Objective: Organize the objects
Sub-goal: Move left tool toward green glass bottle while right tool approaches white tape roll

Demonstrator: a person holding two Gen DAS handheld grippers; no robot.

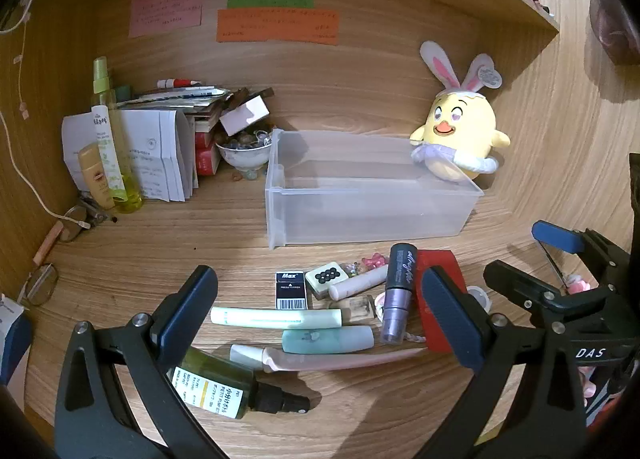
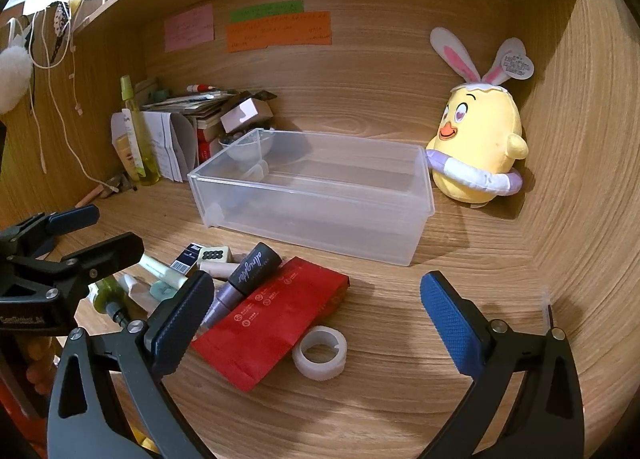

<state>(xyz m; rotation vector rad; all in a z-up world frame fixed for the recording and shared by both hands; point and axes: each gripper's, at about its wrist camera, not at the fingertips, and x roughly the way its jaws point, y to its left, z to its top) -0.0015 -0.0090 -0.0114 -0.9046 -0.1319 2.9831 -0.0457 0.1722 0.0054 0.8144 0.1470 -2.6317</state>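
Note:
An empty clear plastic bin (image 1: 372, 195) (image 2: 316, 195) stands on the wooden desk. In front of it lies a cluster of small items: a purple tube (image 1: 398, 295) (image 2: 244, 275), a red packet (image 2: 276, 319) (image 1: 436, 299), a tape roll (image 2: 320, 351), a pale green tube (image 1: 276, 318), a teal tube (image 1: 328, 340), a pink pen (image 1: 340, 359), a dark green bottle (image 1: 228, 383), a black Max box (image 1: 292, 291) and a mahjong tile (image 1: 326, 279). My left gripper (image 1: 320, 319) is open above the tubes. My right gripper (image 2: 316, 311) is open above the red packet and tape.
A yellow chick plush (image 1: 460, 131) (image 2: 476, 151) sits right of the bin. At the back left are papers (image 1: 160, 155), a spray bottle (image 1: 112, 139), a bowl of beads (image 1: 244, 151). Glasses (image 1: 40, 283) lie at the left. Coloured notes (image 1: 276, 25) are on the back wall.

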